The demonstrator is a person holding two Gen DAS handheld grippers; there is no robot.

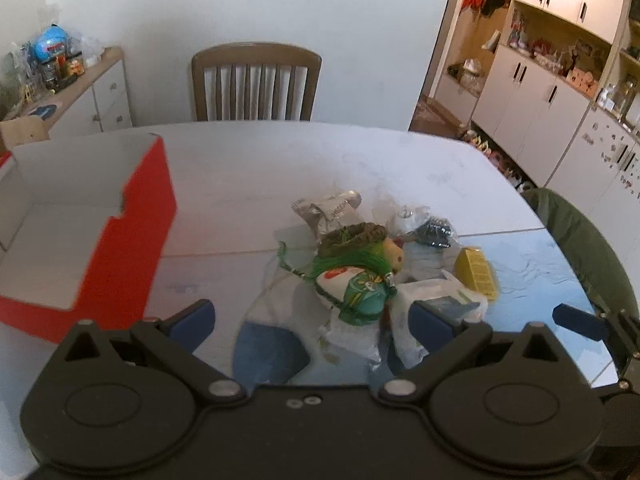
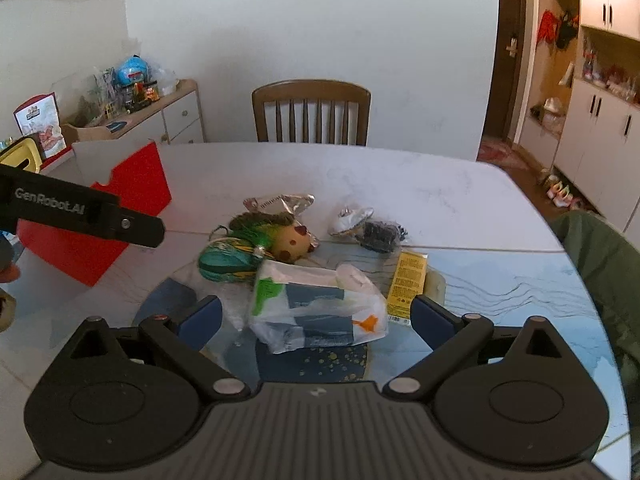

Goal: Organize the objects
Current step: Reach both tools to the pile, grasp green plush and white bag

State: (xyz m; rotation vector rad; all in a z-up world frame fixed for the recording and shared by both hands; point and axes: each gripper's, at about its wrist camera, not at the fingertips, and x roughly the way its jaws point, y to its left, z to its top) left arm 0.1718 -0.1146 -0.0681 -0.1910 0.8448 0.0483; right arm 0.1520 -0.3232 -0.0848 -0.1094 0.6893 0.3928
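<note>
- I see a pile of small things mid-frame on the pale marbled desk [image 2: 400,184]: a soft doll [image 2: 256,248] with green yarn hair and a round tan face, a crinkled plastic bag [image 2: 320,308], a yellow rectangular box [image 2: 406,284] and a shiny foil packet [image 2: 280,202].
- The doll's long axis runs lower left to upper right, face toward the right.
- The open red cardboard box [image 1: 132,240], white inside, sits at the left.
- My left hand-held gripper [image 1: 312,320] gapes wide, empty, the doll just ahead.
- My right hand-held gripper [image 2: 316,312] is also wide, straddling the bag, contact unclear.
</note>
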